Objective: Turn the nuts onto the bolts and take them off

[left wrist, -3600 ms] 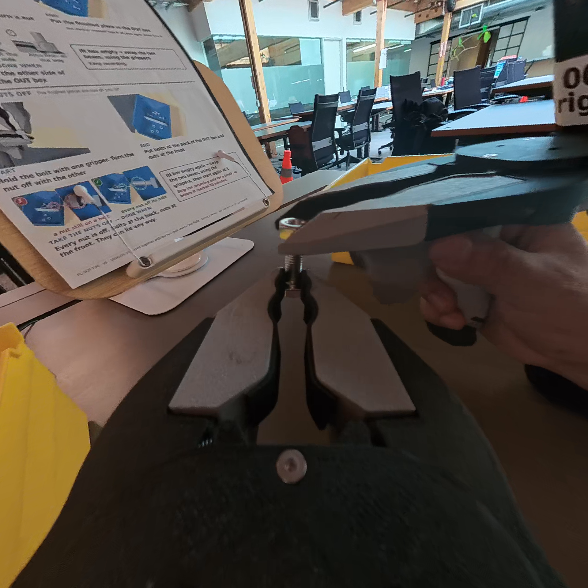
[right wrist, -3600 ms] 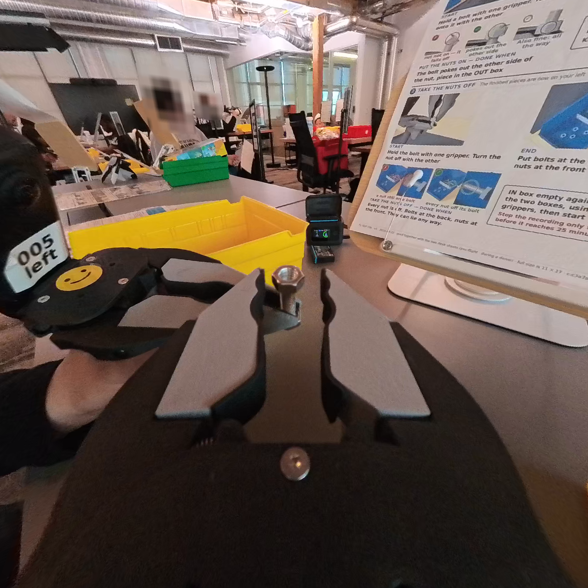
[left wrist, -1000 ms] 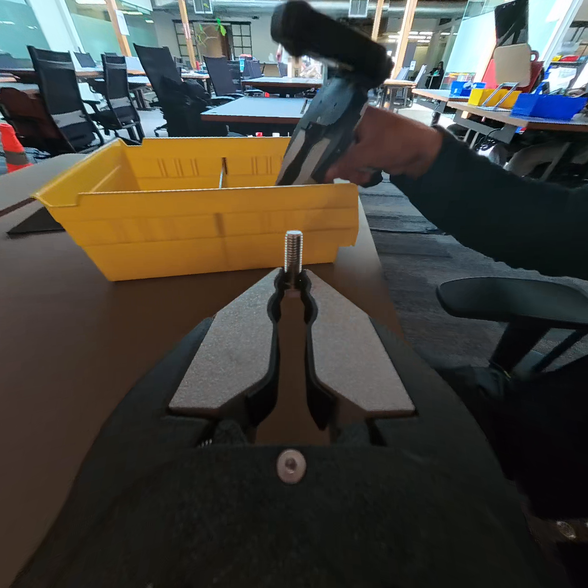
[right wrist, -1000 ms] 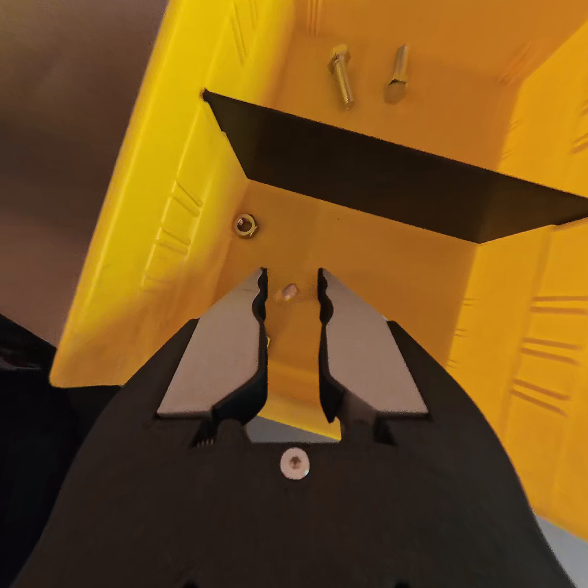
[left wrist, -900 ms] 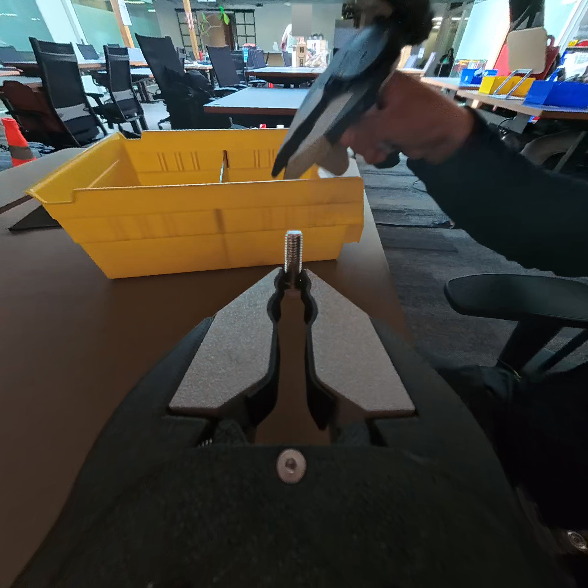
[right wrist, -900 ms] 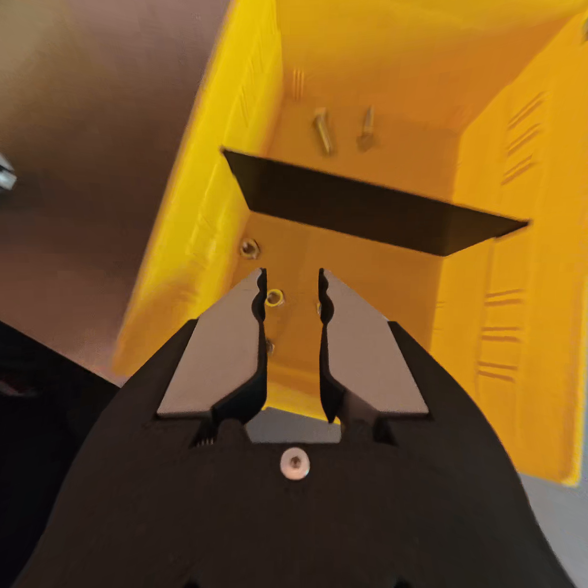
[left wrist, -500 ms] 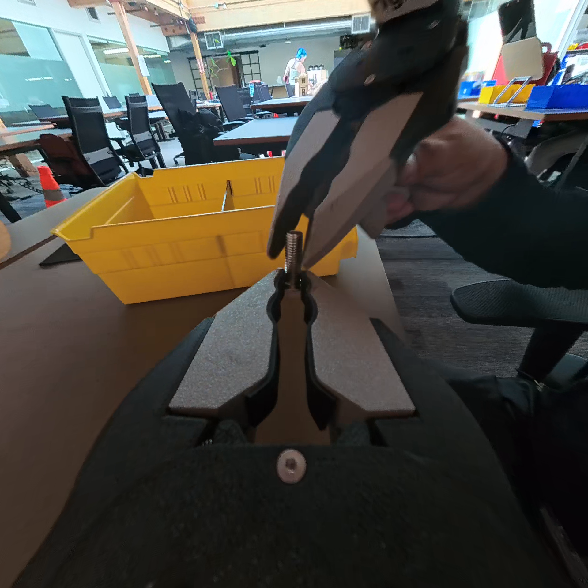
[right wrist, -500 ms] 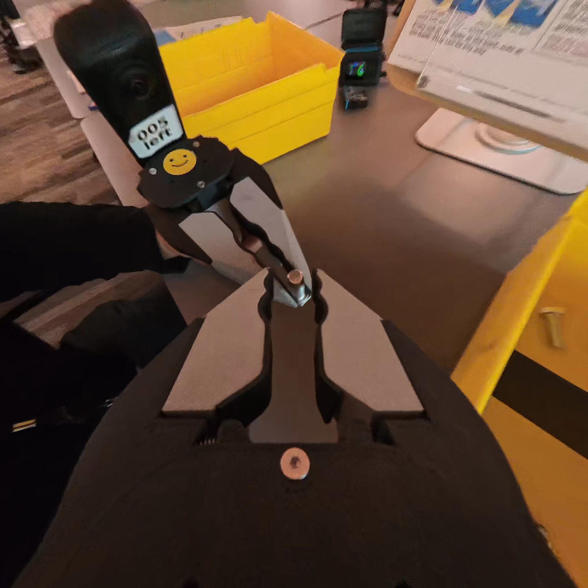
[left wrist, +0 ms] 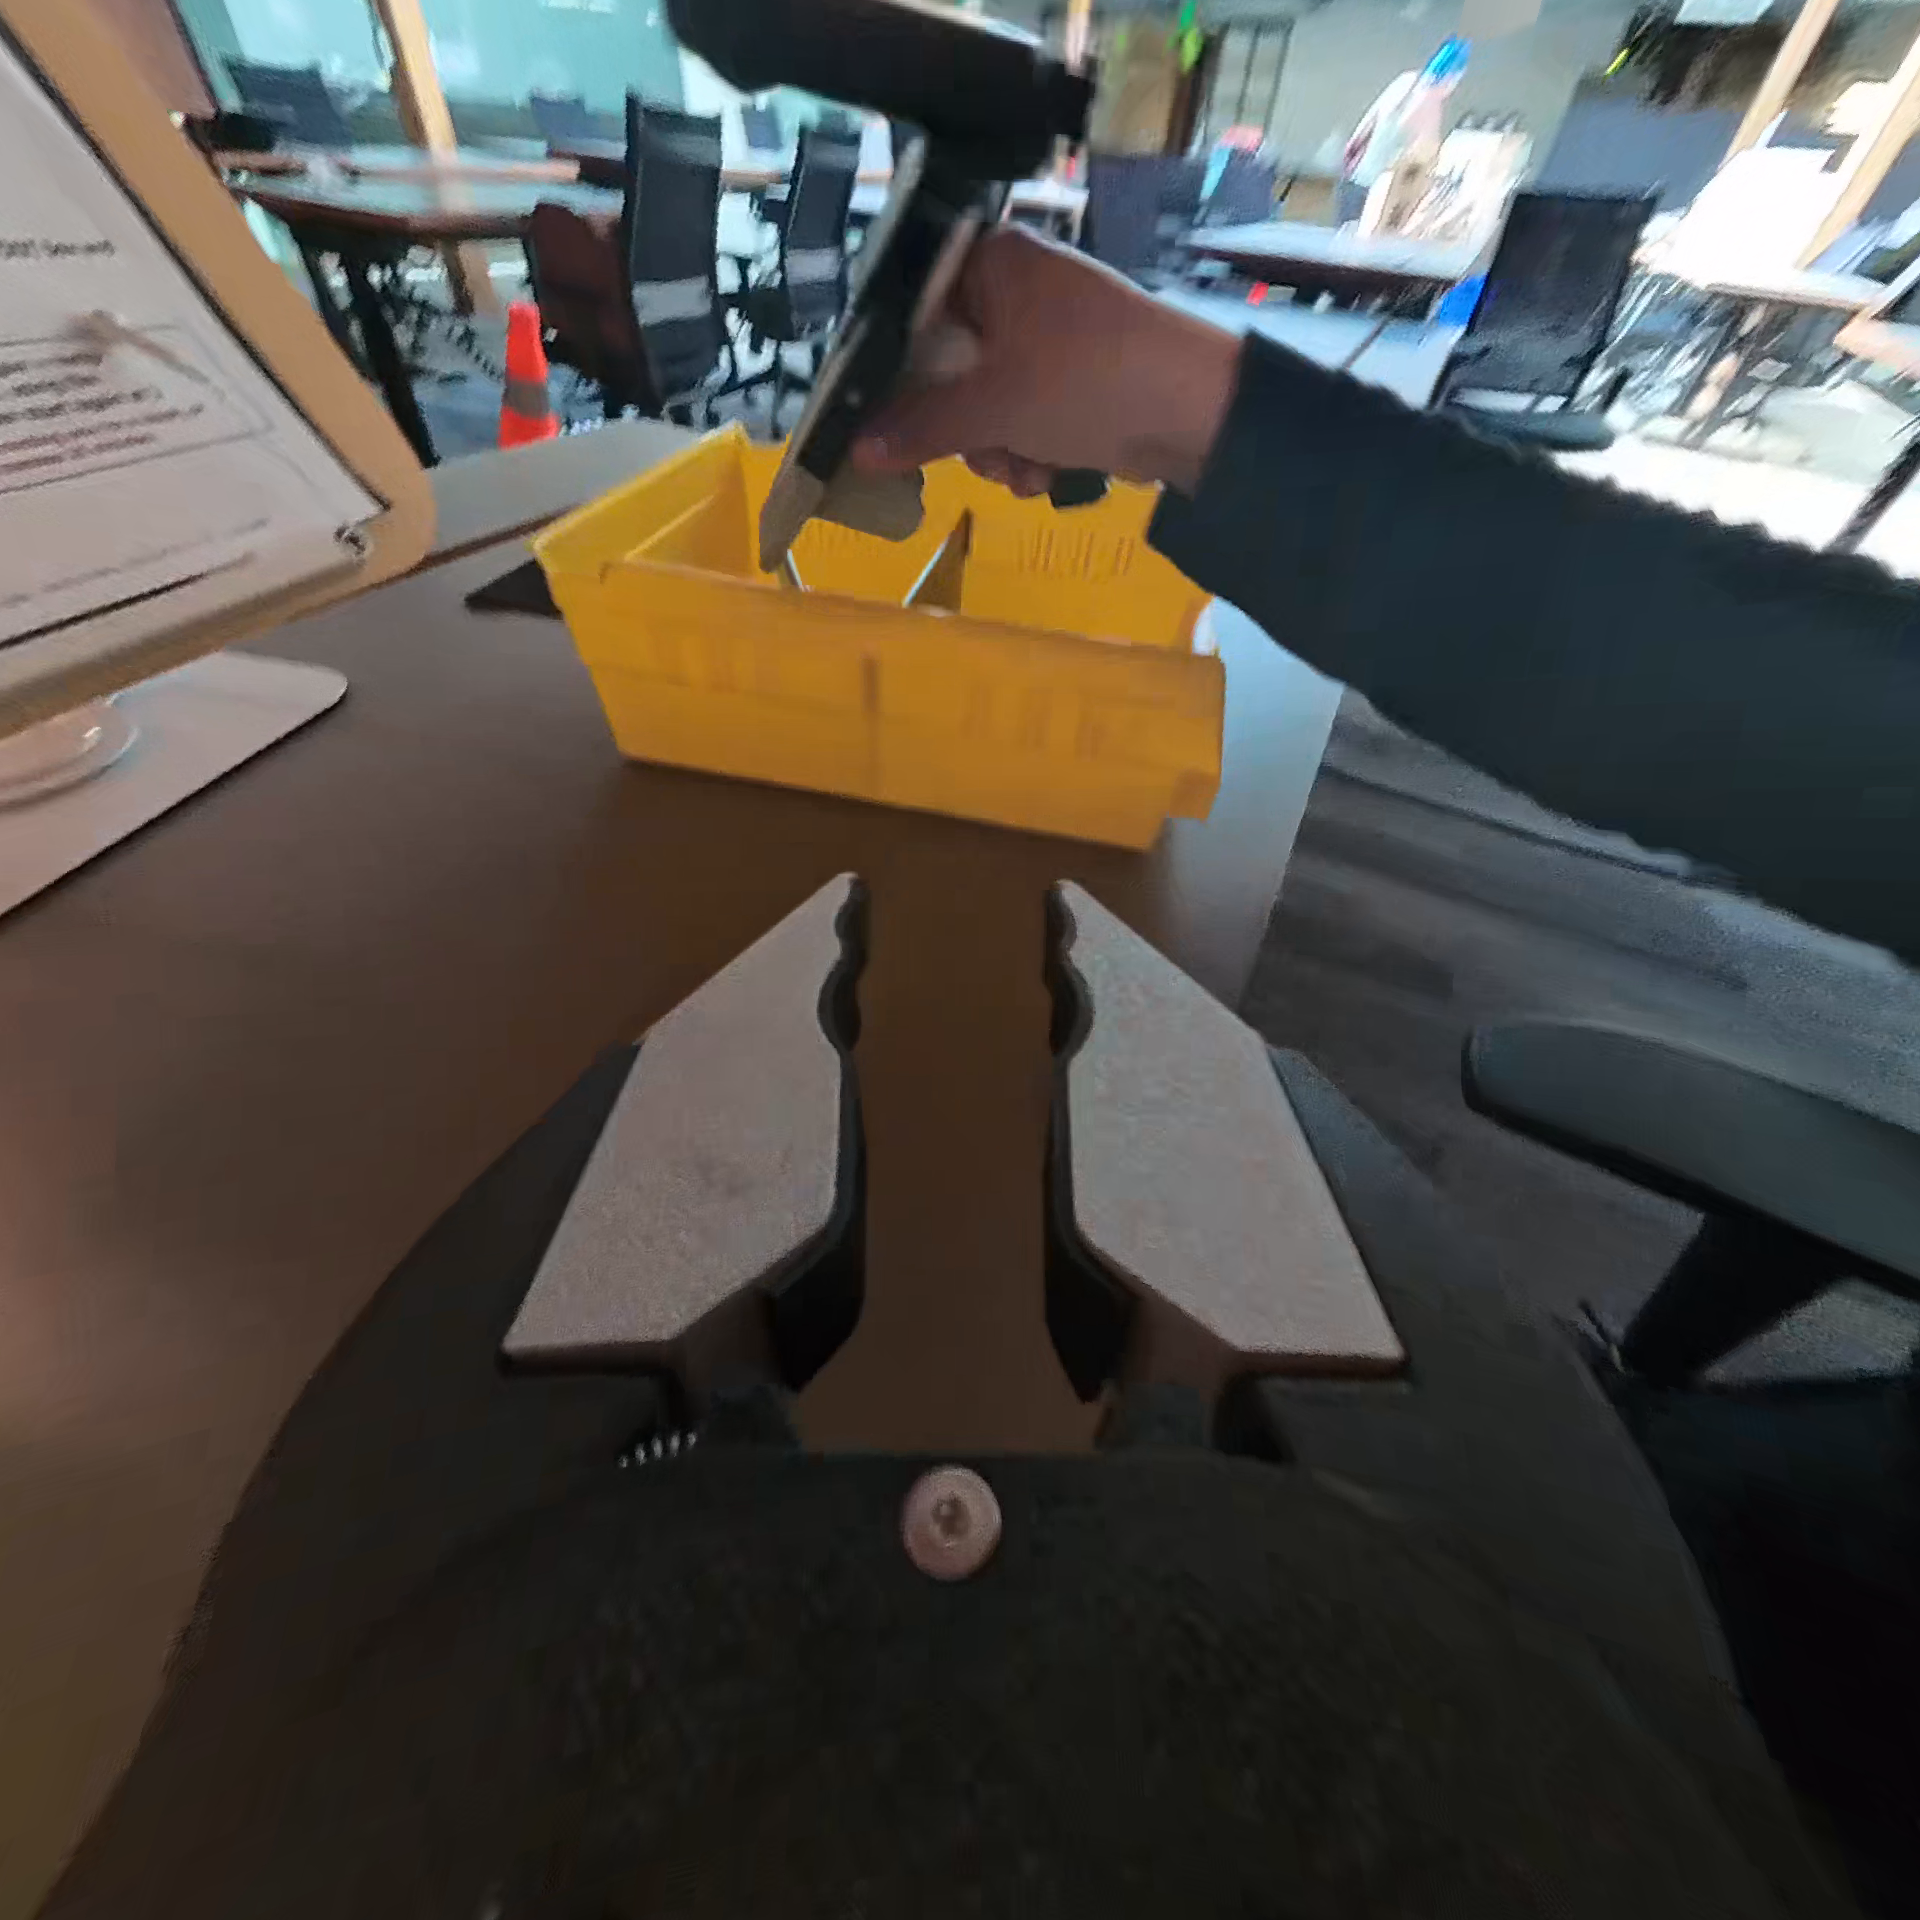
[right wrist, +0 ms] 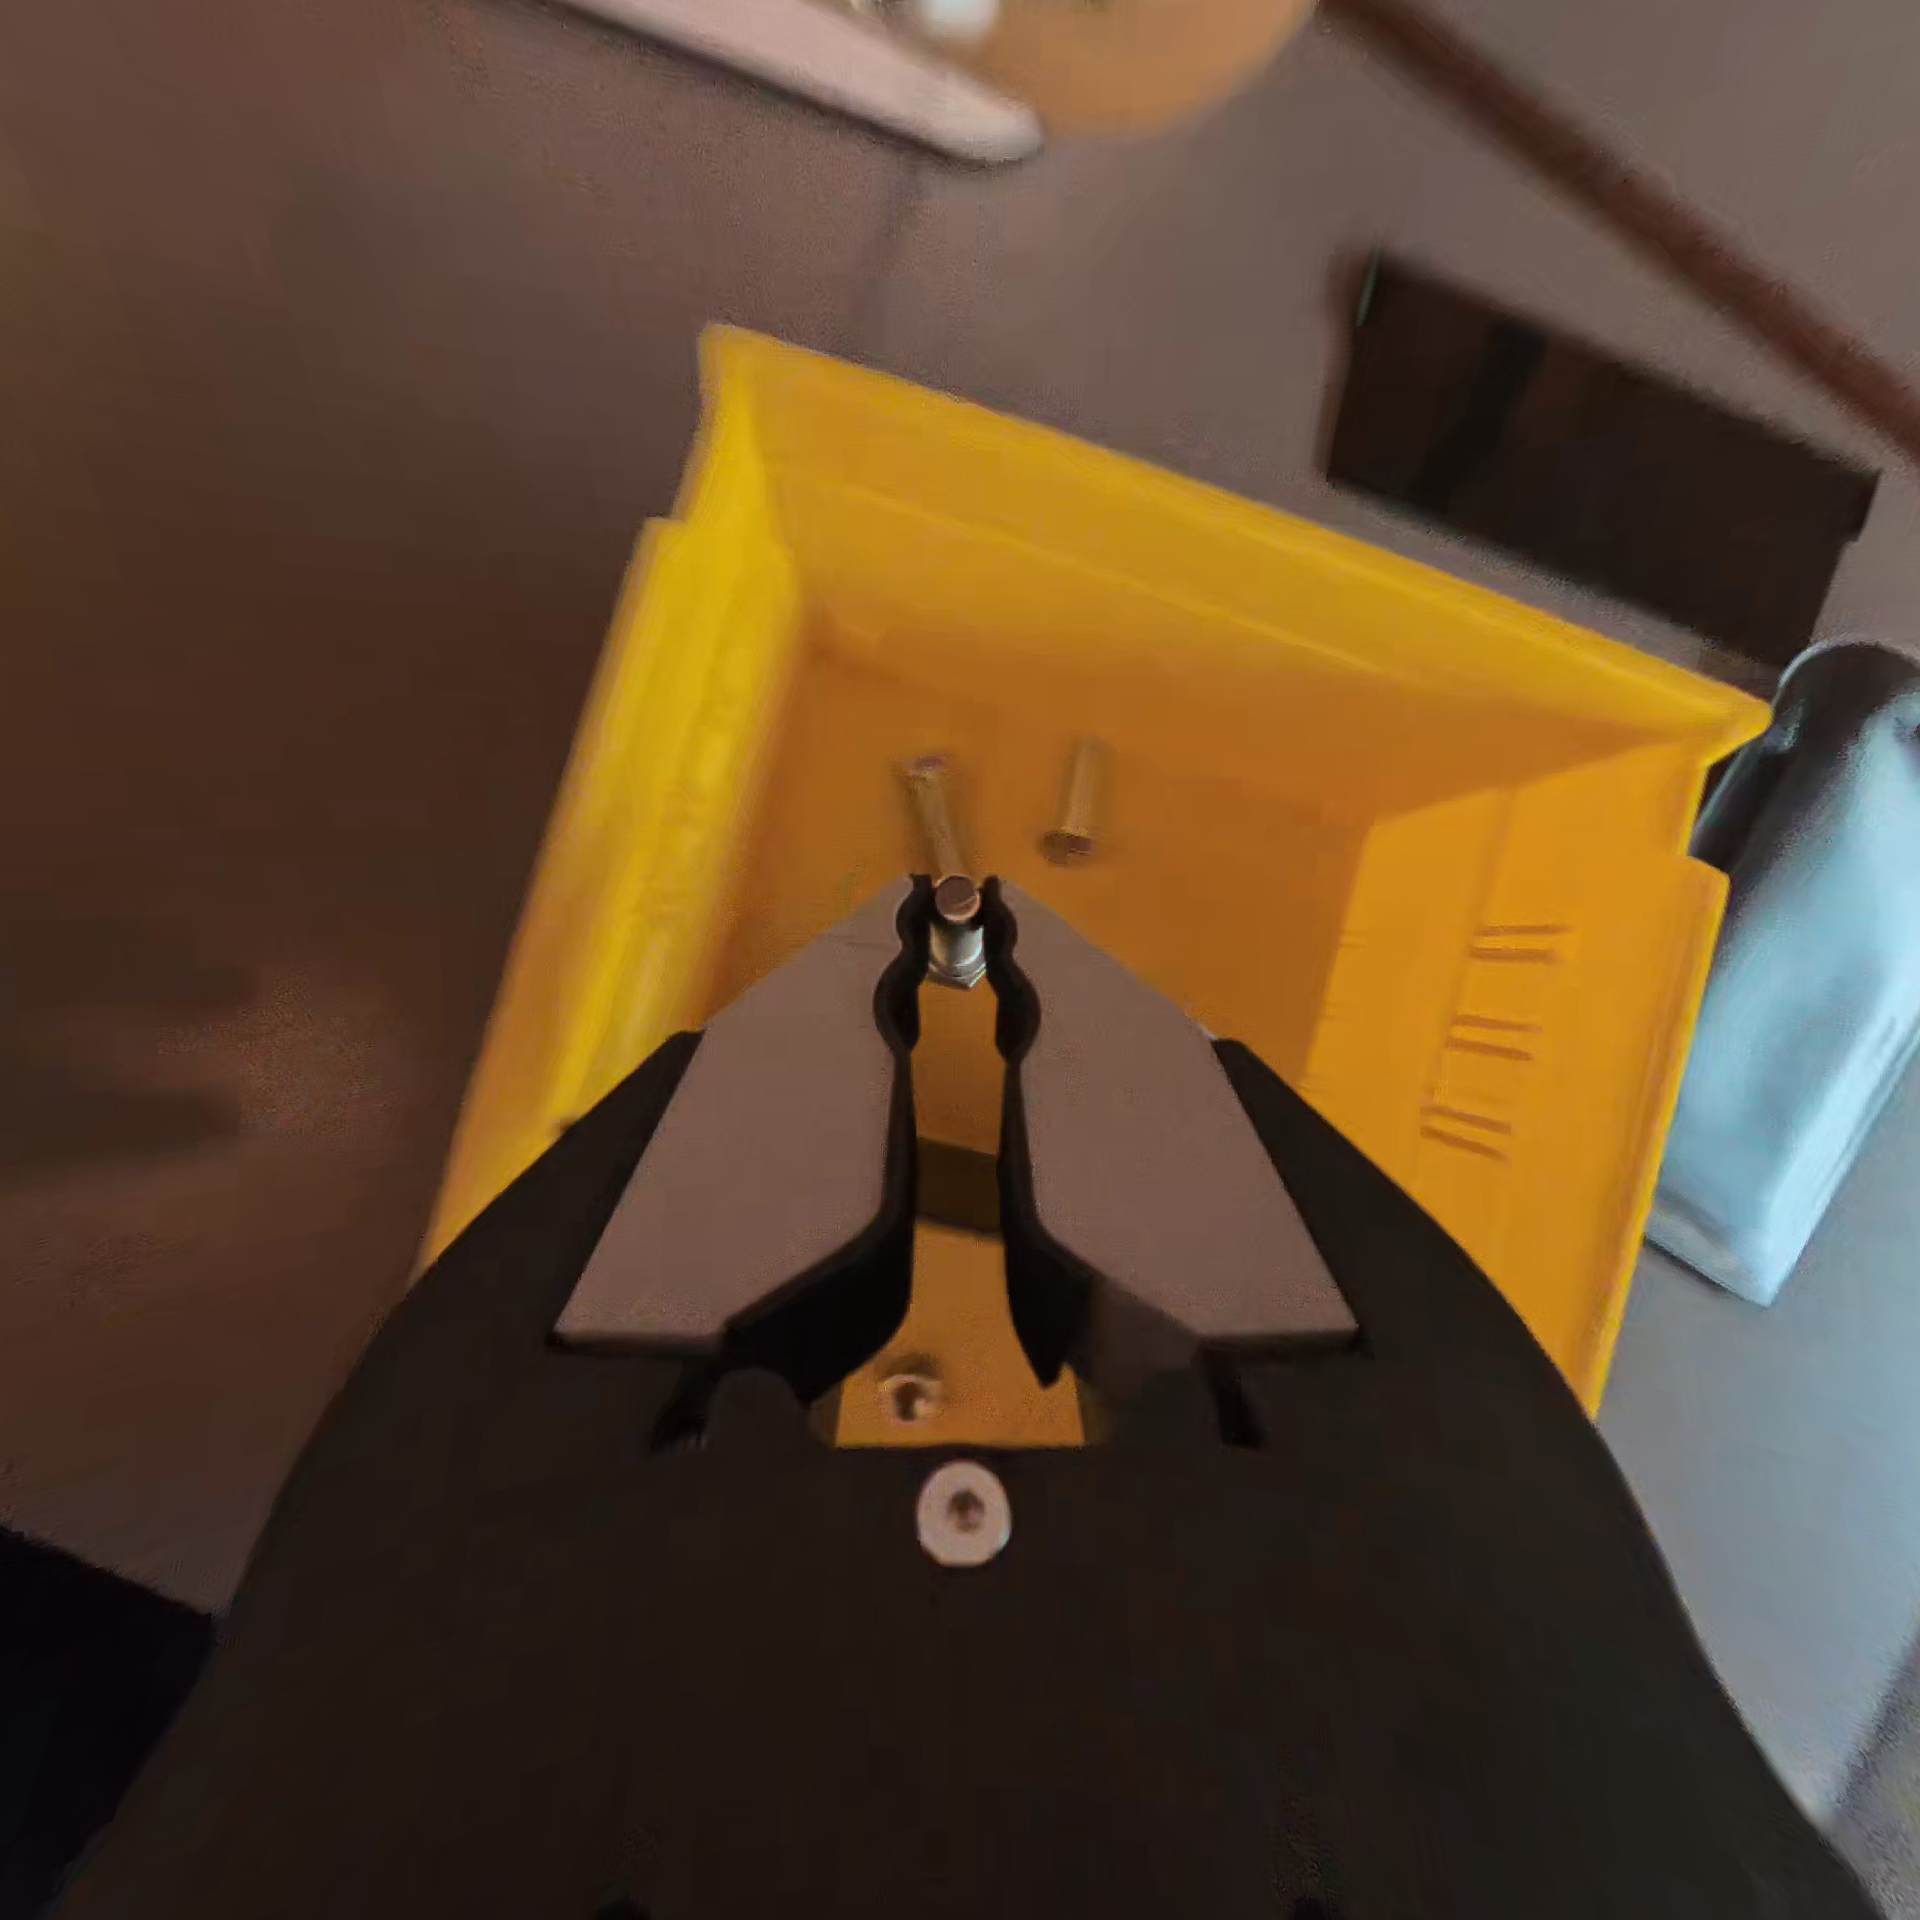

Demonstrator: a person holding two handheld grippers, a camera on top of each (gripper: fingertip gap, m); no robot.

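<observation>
One bare bolt [right wrist: 954, 928] is clamped between the closed tips of the right gripper [right wrist: 952, 902], held over the far compartment of the yellow bin [right wrist: 1195, 665]. Two more bolts [right wrist: 1075, 795] lie on that compartment's floor; what may be a nut [right wrist: 906, 1397] shows blurred nearer. Left gripper [left wrist: 951, 909] is held open and empty above the dark table [left wrist: 364, 935].

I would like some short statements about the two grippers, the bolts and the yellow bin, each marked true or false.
1. The left gripper holds a bolt. False: it is open and empty.
2. The right gripper grips a bolt above the yellow bin. True.
3. Two loose bolts lie in the bin's far compartment. True.
4. The bin stands on the floor. False: it stands on the brown table.
</observation>
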